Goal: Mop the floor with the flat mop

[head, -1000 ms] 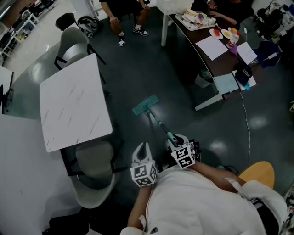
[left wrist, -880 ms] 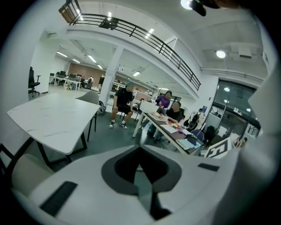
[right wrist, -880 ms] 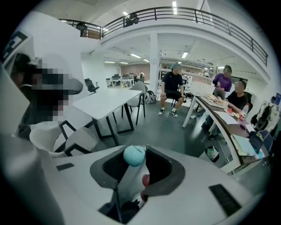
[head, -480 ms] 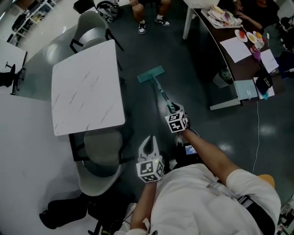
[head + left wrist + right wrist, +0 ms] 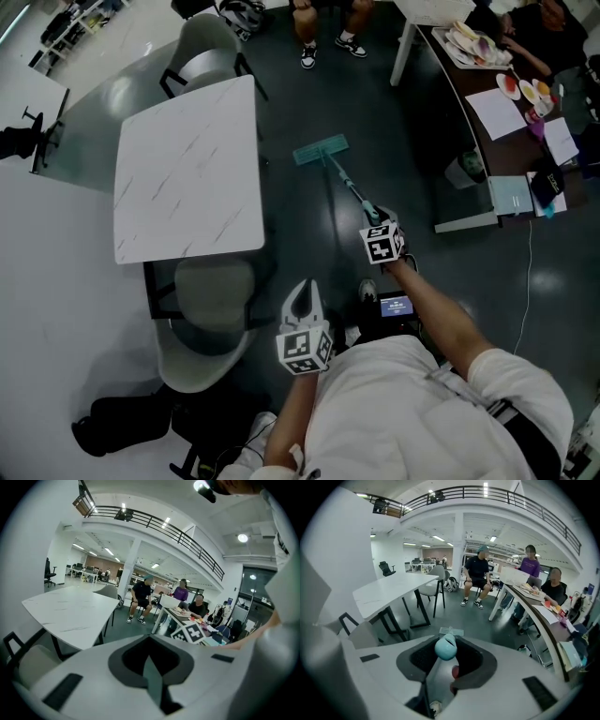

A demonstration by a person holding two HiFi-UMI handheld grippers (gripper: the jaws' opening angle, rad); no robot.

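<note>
The flat mop lies with its teal head (image 5: 320,150) on the dark floor beside the white table, and its thin handle (image 5: 349,186) slants back to my right gripper (image 5: 374,216). That gripper is shut on the handle's teal end (image 5: 446,647); in the right gripper view the mop head (image 5: 451,631) shows just beyond the jaws. My left gripper (image 5: 302,292) hangs close to my body, near the grey chair, shut with nothing in it. In the left gripper view its jaws meet in front of the camera (image 5: 151,660).
A white marble-top table (image 5: 187,169) stands left of the mop, with grey chairs at its near side (image 5: 208,323) and far side (image 5: 208,56). A curved dark desk (image 5: 469,122) with papers runs along the right. Seated people's feet (image 5: 328,47) are ahead. A black bag (image 5: 131,422) lies bottom left.
My right arm has stretched forward, pushing the mop head farther away along the floor beside the table. The left gripper has stayed by my body, shut.
</note>
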